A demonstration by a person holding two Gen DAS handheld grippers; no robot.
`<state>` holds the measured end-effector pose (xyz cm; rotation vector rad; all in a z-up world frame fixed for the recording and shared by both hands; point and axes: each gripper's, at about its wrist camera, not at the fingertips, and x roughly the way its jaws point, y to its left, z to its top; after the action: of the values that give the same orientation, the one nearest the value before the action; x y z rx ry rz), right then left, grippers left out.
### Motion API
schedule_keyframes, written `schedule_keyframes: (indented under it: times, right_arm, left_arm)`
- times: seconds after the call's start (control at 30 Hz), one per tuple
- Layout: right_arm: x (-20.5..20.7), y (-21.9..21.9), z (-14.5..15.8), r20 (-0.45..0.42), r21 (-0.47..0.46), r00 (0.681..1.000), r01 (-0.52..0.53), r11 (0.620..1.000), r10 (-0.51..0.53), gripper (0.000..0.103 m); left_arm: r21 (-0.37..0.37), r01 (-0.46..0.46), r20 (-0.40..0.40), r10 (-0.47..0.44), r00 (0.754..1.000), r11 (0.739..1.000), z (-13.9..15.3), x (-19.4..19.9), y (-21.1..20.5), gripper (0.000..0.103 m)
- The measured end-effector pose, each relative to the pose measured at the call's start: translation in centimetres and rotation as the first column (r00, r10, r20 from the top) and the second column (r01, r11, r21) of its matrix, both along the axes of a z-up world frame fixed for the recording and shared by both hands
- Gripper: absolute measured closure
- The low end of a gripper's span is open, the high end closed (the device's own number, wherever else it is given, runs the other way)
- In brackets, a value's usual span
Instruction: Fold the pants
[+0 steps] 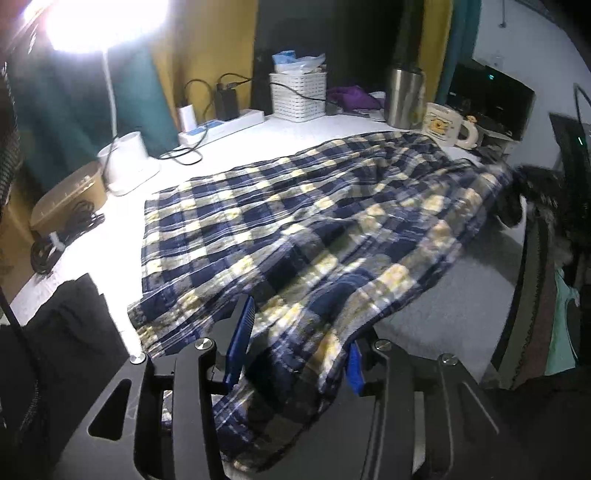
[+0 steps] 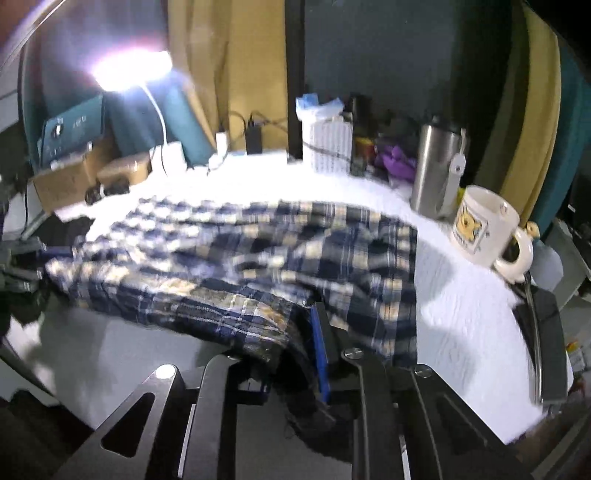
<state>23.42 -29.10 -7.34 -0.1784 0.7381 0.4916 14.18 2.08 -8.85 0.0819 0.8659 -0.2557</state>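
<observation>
Plaid pants (image 1: 295,229) in navy, cream and yellow were spread across the white table (image 1: 436,306), with the near edge of the cloth drawn up into both grippers.

Left gripper (image 1: 295,354): the blue pads (image 1: 240,339) were set partly apart, and a bunched fold of the pants was draped between them. Cloth was seen against both pads, but whether it was firmly pinched could not be told from the left wrist view.

Right gripper (image 2: 295,354): the fingers were brought close together, and a dark gathered edge of the pants (image 2: 258,258) was pinched between them. One blue pad (image 2: 319,354) was visible at the right of the fold; the other was hidden by cloth. The fabric rose from the table toward this grip, and the right wrist view was blurred.

Beyond the pants, a cream mug (image 1: 448,123) with a yellow cartoon print was stood just beside the far right corner of the cloth. A steel tumbler (image 1: 404,96) was stood just behind the mug. Farther back, a white slatted basket (image 1: 297,94) and a white power strip (image 1: 221,127) with plugged-in cables were placed along the rear edge. At the far left, a lit lamp (image 1: 107,22) was glaring over the table.
</observation>
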Motion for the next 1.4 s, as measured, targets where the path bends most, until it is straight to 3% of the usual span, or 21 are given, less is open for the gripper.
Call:
schedule_keyframes:
  times: [0.03,0.07,0.1,0.17,0.33,0.47,0.53,0.6,0.7,0.93,1.03,1.17,1.23,1.27,1.3,1.37,1.4]
  right_arm:
    - [0.5,0.0,0.5,0.003,0.014,1.000,0.003,1.000,-0.003,0.084]
    - [0.7,0.0,0.8,0.005,0.020,1.000,0.006,1.000,-0.006,0.084]
    - [1.1,-0.1,1.1,0.005,0.027,1.000,0.011,1.000,-0.011,0.084]
    - [1.9,-0.3,1.6,0.003,0.035,1.000,0.023,0.999,-0.023,0.084]
    - [2.3,-0.2,2.5,0.021,0.025,0.999,0.026,0.999,-0.027,0.084]
    - [1.6,0.3,2.7,0.021,0.013,1.000,0.006,1.000,-0.006,0.084]
    - [1.3,0.4,2.4,0.019,-0.002,1.000,0.003,1.000,-0.003,0.084]
    - [1.1,0.5,2.0,0.016,-0.022,1.000,0.007,1.000,-0.007,0.084]
    - [0.5,-0.1,1.4,0.001,-0.020,1.000,0.019,1.000,-0.019,0.084]
    - [-1.0,-0.7,0.0,-0.001,-0.046,0.999,0.048,0.998,-0.048,0.084]
    - [-1.8,-0.9,-0.5,0.015,-0.045,0.998,0.067,0.997,-0.066,0.084]
    - [-2.6,-0.8,-1.9,0.054,-0.123,0.996,0.083,0.989,-0.077,0.084]
    - [-2.6,-1.1,-2.6,0.045,-0.130,0.995,0.094,0.987,-0.088,0.070]
    - [-2.7,-1.4,-3.1,0.051,-0.149,0.993,0.116,0.982,-0.109,0.049]
    - [-2.9,-1.6,-3.3,0.052,-0.151,0.992,0.123,0.981,-0.116,0.045]
    - [-3.3,-2.3,-3.5,0.032,-0.117,0.992,0.121,0.986,-0.118,0.046]
    - [-3.6,-2.6,-3.3,0.034,-0.097,0.992,0.127,0.987,-0.124,0.056]
  left_arm:
    - [-0.006,0.020,0.003,-0.020,1.000,1.000,0.1,0.1,-0.4,0.059]
    - [-0.012,0.041,0.008,-0.041,0.999,0.999,0.2,0.1,-0.8,0.050]
    - [-0.017,0.065,0.019,-0.065,0.998,0.998,0.3,0.1,-1.5,0.036]
    - [-0.020,0.085,0.037,-0.084,0.996,0.996,0.3,0.4,-2.3,0.023]
    - [0.101,0.008,0.018,-0.009,1.000,0.995,-1.5,2.2,-2.8,0.023]
    - [0.175,-0.074,0.066,0.063,0.996,0.982,-1.7,2.3,-1.3,0.023]
    - [0.194,-0.072,0.092,0.055,0.994,0.978,-1.5,2.0,-1.1,0.034]
    - [0.178,-0.053,0.080,0.039,0.996,0.983,-1.5,1.6,-1.0,0.060]
    - [0.183,-0.041,0.071,0.028,0.997,0.982,-1.7,0.9,-0.6,0.077]
    - [0.281,-0.132,0.075,0.115,0.990,0.951,-4.2,0.7,1.4,0.085]
    - [0.196,-0.155,0.094,0.138,0.986,0.968,-3.4,0.0,2.2,0.099]
    - [0.139,-0.181,0.164,0.158,0.974,0.974,-0.9,-1.2,2.7,0.100]
    - [0.103,-0.186,0.196,0.163,0.967,0.977,0.7,-1.9,3.0,0.100]
    - [0.095,-0.188,0.211,0.164,0.964,0.978,1.4,-2.3,3.0,0.101]
    - [0.086,-0.187,0.225,0.163,0.960,0.979,2.0,-2.7,3.0,0.101]
    - [0.062,-0.180,0.246,0.160,0.956,0.982,3.2,-3.5,3.1,0.101]
    - [0.055,-0.177,0.254,0.158,0.954,0.983,3.6,-3.8,3.1,0.101]
